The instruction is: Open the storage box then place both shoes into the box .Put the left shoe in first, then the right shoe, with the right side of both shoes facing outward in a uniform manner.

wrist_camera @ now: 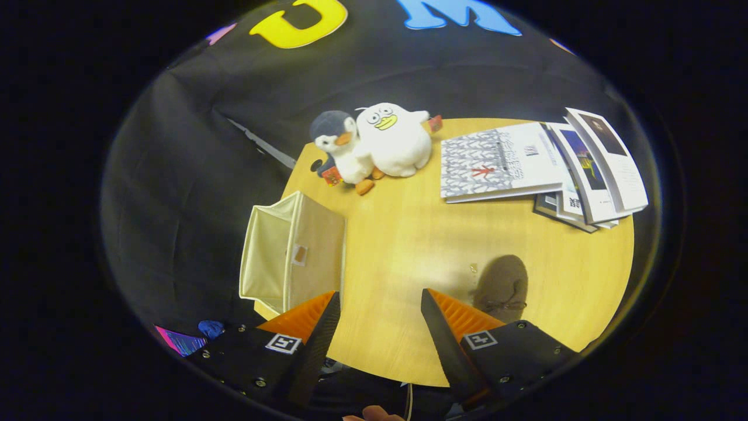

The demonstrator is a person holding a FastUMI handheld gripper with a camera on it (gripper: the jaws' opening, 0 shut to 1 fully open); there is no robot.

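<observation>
Cream storage box point(292, 254) beside gripper point(380, 304) (fingers apart)

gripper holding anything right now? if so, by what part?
Nothing held. The gripper is open, with bare table between its fingers. The storage box sits just ahead beside one finger, a brown shoe beside the other.

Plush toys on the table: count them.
2. A grey penguin and a white duck sit touching at the table's far edge, well beyond the open gripper.
</observation>
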